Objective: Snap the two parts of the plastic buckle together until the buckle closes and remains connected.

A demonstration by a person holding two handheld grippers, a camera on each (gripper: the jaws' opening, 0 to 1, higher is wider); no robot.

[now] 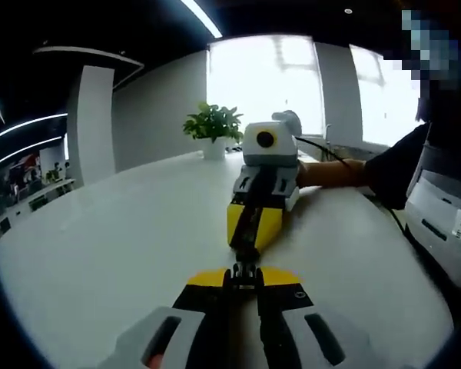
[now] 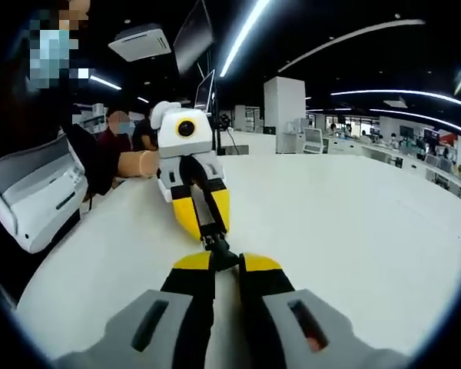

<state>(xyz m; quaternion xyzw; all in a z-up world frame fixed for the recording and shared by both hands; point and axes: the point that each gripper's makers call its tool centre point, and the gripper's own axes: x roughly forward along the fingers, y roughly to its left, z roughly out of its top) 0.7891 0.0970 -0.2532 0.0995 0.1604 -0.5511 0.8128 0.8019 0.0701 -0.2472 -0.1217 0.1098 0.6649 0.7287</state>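
White office worktop [image 1: 100,254], left gripper [image 1: 244,278] and right gripper [image 2: 224,261] facing tip to tip, fingers each pinching one half of the black buckle [image 1: 246,269] between them, seemingly joined or nearly; closure unclear.

A broad white counter [image 1: 100,254] spreads under everything, its surface bare and glossy. At its far edge in the left gripper view stands a leafy green plant [image 1: 213,121] in a white pot [image 1: 213,148], set before a bright window [image 1: 265,81] — a white pillar [image 1: 91,123] rises to one side. A long ceiling light strip [image 2: 246,34] runs overhead in the right gripper view, with a ceiling air unit [image 2: 141,41] near it. Farther back — a white column [image 2: 284,104] and rows of office desks [image 2: 415,157], too small to make out.
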